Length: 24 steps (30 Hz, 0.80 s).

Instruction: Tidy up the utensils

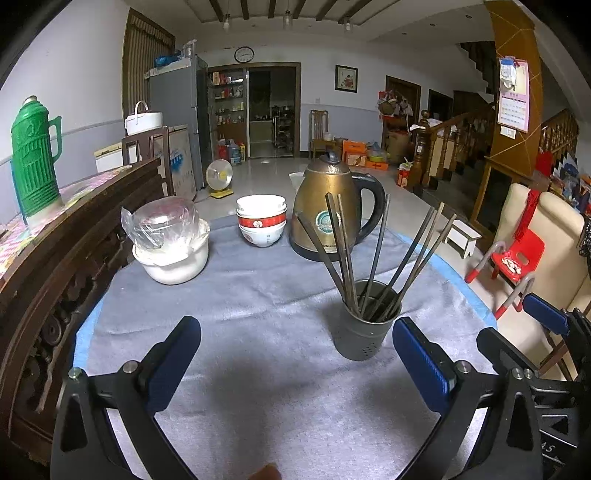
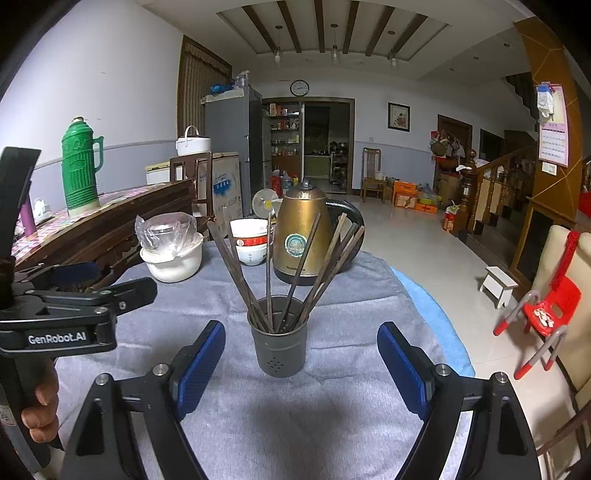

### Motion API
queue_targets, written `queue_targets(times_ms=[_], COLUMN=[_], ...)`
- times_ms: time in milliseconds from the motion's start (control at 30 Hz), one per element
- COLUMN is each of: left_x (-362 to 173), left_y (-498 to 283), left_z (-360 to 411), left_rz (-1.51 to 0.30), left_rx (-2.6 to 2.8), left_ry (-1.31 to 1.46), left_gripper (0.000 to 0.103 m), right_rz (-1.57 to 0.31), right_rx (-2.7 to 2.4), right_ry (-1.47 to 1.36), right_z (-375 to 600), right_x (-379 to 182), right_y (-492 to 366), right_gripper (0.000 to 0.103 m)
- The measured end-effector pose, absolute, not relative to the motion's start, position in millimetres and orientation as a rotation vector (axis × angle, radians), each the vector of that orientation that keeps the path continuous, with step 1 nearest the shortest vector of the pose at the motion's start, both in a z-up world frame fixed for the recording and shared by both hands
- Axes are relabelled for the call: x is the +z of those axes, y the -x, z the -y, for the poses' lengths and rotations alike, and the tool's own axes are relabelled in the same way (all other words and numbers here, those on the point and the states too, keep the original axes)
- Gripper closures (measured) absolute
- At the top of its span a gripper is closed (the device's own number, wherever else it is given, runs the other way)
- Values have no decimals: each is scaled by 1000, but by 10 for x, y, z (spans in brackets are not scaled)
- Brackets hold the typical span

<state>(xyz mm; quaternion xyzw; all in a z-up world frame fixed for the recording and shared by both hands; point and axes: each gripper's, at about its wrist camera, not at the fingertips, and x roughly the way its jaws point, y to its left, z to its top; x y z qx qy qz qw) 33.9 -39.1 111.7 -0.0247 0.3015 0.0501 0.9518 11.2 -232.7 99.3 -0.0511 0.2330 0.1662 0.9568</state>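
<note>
Pale walls (image 2: pixel 110 74), beamed ceiling (image 2: pixel 332 33), glossy tiled floor (image 2: pixel 424 240). Wall clock (image 2: pixel 299 88) upper centre. Wooden staircase (image 2: pixel 498 184) right; carved sideboard (image 2: pixel 110 225) left.

We read "GenRobot.AI" in white letters on the black body of the left gripper (image 2: pixel 75 291), seen from the right wrist view. The kettle (image 2: pixel 306 236) carries a round green-and-white badge and a line of small print near its base, both too blurred for us to make out. The wall clock (image 2: pixel 299 88), the calendar (image 2: pixel 553 138) on the pillar and the cardboard box (image 2: pixel 221 192) have markings, none legible to us.
</note>
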Motion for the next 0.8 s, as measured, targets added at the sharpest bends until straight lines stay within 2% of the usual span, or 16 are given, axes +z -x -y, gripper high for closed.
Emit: queue_targets(times_ms=[800], left_x=[1231], left_y=[-348], left_z=[511], left_rz=[-587], left_rx=[43], left_ry=[20], left_gripper=[0], right_rz=[-465], right_rx=[334], right_ry=[111], right_z=[2296], right_x=[1028], right_y=[-156], right_gripper=[16])
